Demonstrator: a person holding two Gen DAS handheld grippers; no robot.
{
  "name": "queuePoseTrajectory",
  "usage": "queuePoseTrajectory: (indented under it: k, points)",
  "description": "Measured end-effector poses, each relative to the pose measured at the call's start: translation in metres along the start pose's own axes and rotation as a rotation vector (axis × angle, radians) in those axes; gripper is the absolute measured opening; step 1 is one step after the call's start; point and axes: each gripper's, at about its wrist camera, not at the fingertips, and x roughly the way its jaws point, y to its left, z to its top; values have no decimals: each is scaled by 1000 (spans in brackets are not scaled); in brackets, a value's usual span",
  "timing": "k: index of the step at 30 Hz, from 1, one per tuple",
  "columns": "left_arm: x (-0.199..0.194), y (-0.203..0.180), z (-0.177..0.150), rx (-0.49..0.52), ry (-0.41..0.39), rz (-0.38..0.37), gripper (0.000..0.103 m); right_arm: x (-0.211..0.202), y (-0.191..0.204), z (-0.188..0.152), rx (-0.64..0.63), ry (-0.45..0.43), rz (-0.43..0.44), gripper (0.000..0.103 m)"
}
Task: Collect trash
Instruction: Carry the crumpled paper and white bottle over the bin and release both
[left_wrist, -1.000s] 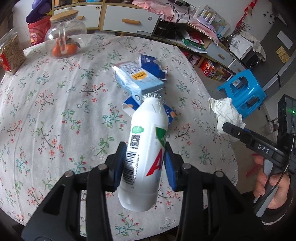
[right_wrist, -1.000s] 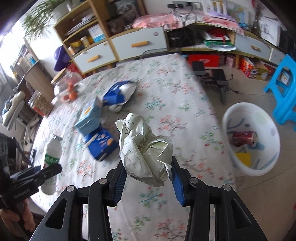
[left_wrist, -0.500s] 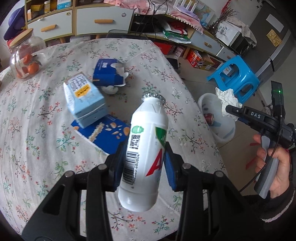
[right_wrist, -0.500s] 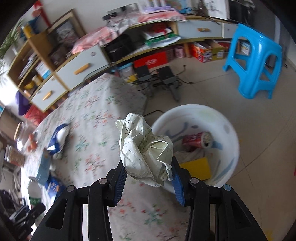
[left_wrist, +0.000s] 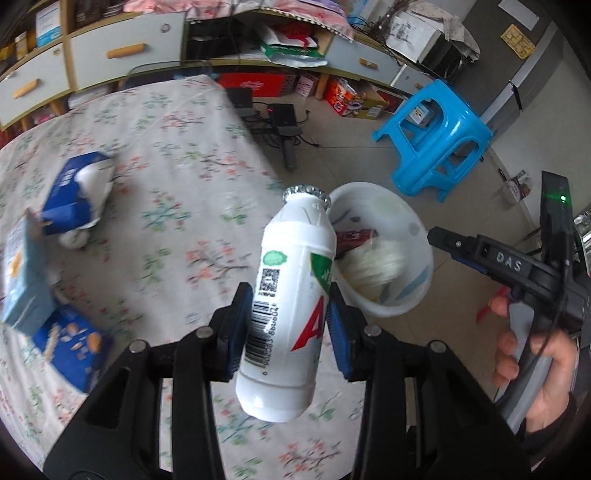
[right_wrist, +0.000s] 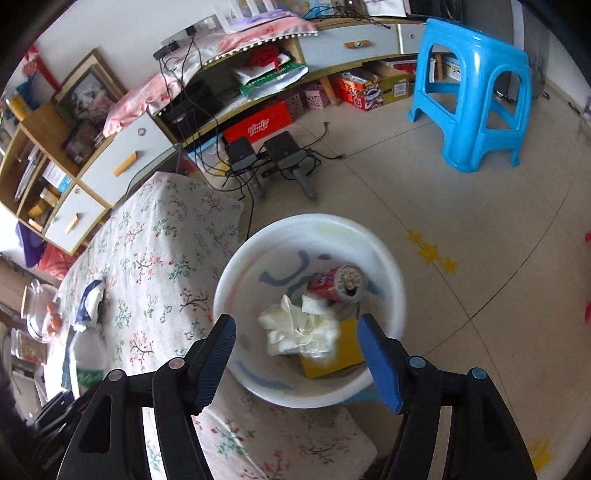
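A cluttered room: the floral table (left_wrist: 155, 206) fills the left, a white bin (right_wrist: 310, 310) sits on the tile floor at its edge. A second ago the right gripper (right_wrist: 297, 360) clamped a paper wad (right_wrist: 299, 332); now its jaws are opening, empty, and the wad lies in the bin beside a red can (right_wrist: 338, 284). The left gripper (left_wrist: 290, 319) has swung binward, clenched on the bottle (left_wrist: 288, 302), likely next to drop. Cartons (left_wrist: 70, 195) wait on the table.

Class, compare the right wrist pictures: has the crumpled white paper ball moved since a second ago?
Yes. The crumpled white paper ball left the opening right gripper and now lies down inside the white plastic basin, beside the red can.
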Motion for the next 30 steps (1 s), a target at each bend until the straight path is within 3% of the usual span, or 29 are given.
queuePoseTrajectory:
  k: [15,17,19,20,21,25,30]
  points:
    - [62,-65,36,45,29,-45,42,-36,-53,-3,34,-49,-28,72]
    - [64,-67,39,45,25,-85,42,-37,-56,-2,40,-51,-25,72]
    - [64,-68,41,52,11,-95,56,-39,-56,-2,43,-54,-23,72]
    - [61,-67,41,52,-6,-70,76,-40,-55,-3,42,-56,-20,72]
    - [57,-66,40,51,-28,-49,86,-40,-54,-3,41,-58,-18,72]
    - [43,-59,33,58,-47,12,87,-43,-43,-3,16,-71,-10,72]
    - [24,-39,24,42,-65,74,97,-47,-23,-6,-29,-80,11,73]
